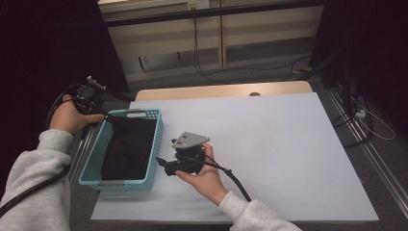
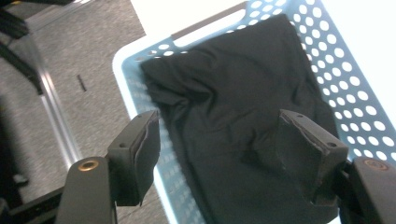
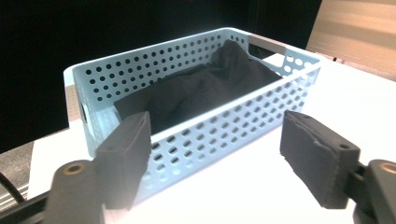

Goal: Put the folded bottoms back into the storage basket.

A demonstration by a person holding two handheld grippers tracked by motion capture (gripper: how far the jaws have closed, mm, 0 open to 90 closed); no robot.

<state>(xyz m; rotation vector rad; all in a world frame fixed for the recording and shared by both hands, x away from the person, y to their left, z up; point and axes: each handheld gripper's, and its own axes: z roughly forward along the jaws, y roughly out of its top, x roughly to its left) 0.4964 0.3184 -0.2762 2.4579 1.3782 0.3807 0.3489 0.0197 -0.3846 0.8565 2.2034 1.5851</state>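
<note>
A light blue perforated basket (image 1: 157, 137) stands at the left of the white table top (image 1: 269, 144), with a crumpled black cloth (image 1: 127, 149) lying inside it. My left gripper (image 1: 113, 120) hovers at the basket's far left corner and is open. In the left gripper view (image 2: 219, 119) one jaw hangs outside the basket's wall (image 2: 122, 70) and the other over the cloth (image 2: 233, 79); nothing is pinched. My right gripper (image 1: 162, 164) is just right of the basket, low over the table and open. Its view (image 3: 217, 119) faces the basket's long side wall (image 3: 224, 126), with the cloth (image 3: 210, 79) heaped behind it.
White table top stretches bare to the right of the basket. A wooden table edge (image 1: 216, 90) shows behind it. Cables (image 1: 202, 67) run over the grey floor at the back, and a metal rail (image 2: 51, 107) lies on the floor left of the basket.
</note>
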